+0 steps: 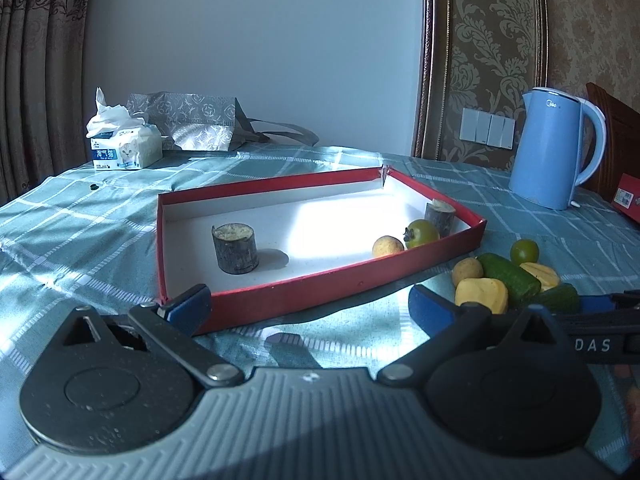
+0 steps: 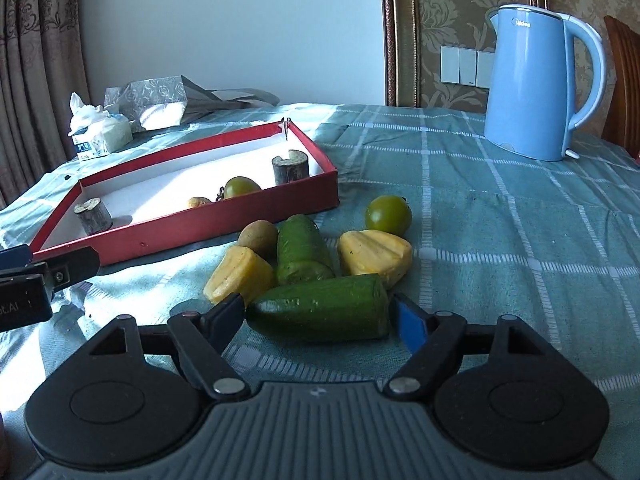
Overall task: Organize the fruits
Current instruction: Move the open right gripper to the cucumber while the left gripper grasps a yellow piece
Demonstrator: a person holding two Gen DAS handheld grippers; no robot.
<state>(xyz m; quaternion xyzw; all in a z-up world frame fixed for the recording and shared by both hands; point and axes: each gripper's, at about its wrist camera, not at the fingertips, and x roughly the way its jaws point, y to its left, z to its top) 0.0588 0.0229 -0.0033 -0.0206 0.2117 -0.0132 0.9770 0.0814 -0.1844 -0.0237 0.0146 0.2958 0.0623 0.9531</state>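
Crosswise between the spread, empty fingers of the right gripper (image 2: 318, 318) lies the nearest cucumber (image 2: 320, 312), beside the red tray (image 2: 200, 224).

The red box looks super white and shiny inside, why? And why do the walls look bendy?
Left wrist view: sunlight strikes the red box floor, glaring white; the sugarcane piece casts a shadow to its right. Right wrist view: the same bright patch, milder. Both views: the fisheye lens bends the gold frame and curtain.

Both the left hand-held gripper (image 1: 310, 306) and right hand-held gripper (image 2: 320, 318) are spread wide.
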